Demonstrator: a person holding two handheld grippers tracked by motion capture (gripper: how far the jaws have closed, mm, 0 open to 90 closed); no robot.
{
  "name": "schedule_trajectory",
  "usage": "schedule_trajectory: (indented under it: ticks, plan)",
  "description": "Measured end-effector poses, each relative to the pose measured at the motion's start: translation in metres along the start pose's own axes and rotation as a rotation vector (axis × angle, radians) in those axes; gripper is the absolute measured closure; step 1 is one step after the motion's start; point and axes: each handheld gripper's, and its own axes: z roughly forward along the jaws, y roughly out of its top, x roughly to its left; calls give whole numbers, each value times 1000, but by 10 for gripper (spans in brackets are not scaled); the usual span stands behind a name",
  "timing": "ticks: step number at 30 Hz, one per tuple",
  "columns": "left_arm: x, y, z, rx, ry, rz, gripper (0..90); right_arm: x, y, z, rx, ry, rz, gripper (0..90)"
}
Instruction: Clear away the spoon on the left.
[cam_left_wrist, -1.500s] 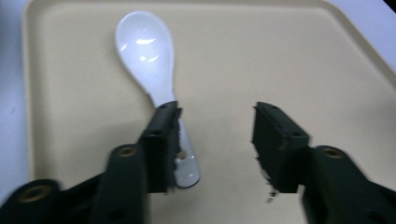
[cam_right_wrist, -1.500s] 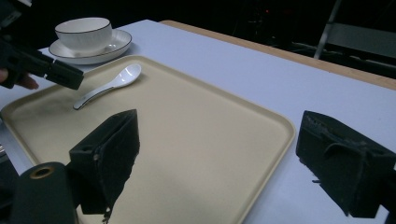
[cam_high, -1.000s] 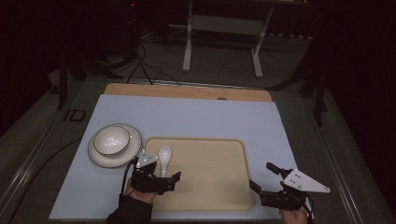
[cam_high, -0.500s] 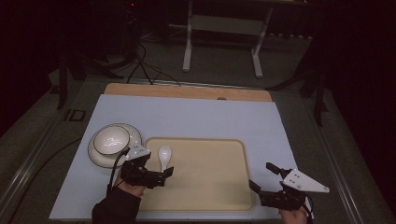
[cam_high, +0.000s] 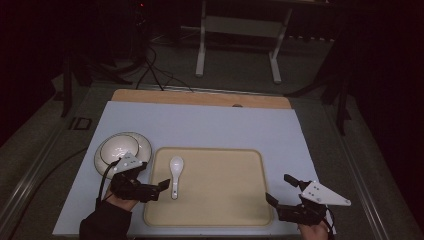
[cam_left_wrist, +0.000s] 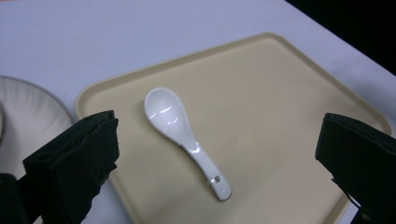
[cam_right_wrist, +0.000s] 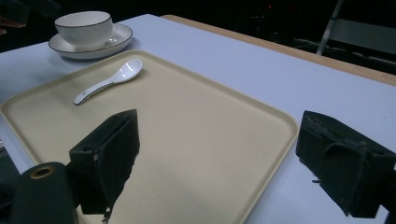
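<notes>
room dim, surroundings near black; table (cam_high: 210, 125) lit evenly from above. soft glare on spoon (cam_left_wrist: 182, 135) bowl. near jaws blurred in both gripper views. shadows faint.

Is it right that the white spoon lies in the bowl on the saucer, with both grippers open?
Not quite. The white spoon lies on the beige tray, beside the bowl and saucer, as the high view shows. Both the left gripper and right gripper are open.
</notes>
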Motion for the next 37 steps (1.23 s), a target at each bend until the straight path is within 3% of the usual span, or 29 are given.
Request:
schedule_trajectory:
  ticks: [6,14,18,20,24,37]
  plan:
    - [11,-6,-11,-5,-7,-10,2,0,0,1,5,-2,0,134]
    - [22,-19,-20,-8,-3,7,2,1,0,2,7,-3,-3,135]
    - [26,-27,-20,-8,0,-5,2,1,0,2,10,-1,-8,135]
    - [28,-31,-18,7,24,-12,2,1,0,3,11,-2,-6,134]
    - [29,-39,-14,0,19,-30,2,1,0,2,10,0,-10,135]
    - [29,-47,-11,-18,12,-18,2,-1,-1,0,12,6,-3,135]
